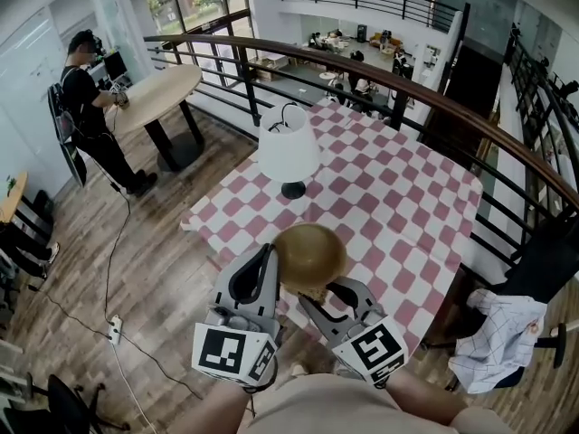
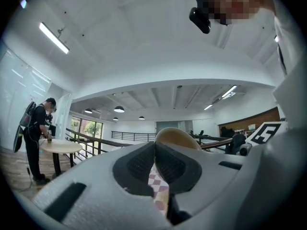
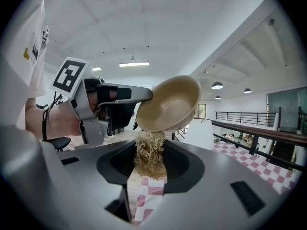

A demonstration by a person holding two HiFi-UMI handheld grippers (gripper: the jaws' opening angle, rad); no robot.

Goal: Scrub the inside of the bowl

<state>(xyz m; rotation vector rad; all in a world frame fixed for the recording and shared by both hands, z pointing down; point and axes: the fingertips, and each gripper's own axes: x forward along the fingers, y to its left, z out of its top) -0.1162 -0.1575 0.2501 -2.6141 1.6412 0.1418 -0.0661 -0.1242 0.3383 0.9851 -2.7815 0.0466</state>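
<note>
A tan bowl (image 1: 309,256) hangs tilted above the near edge of the checked table, its outside towards the head view. My left gripper (image 1: 271,253) is shut on its rim; in the left gripper view the bowl (image 2: 178,137) rises just past the closed jaws of that gripper (image 2: 154,150). My right gripper (image 1: 317,298) is shut on a straw-coloured fibre scrubber (image 3: 148,155), whose top touches the lower edge of the bowl (image 3: 169,104). The bowl's hollow faces the right gripper view, where the left gripper (image 3: 144,96) grips the rim from the left.
A table lamp with a white shade (image 1: 289,147) stands on the pink-and-white checked tablecloth (image 1: 407,197). A curved railing (image 1: 380,75) runs behind the table. A person (image 1: 90,107) stands at a round table far left. A chair draped with cloth (image 1: 502,337) sits at right.
</note>
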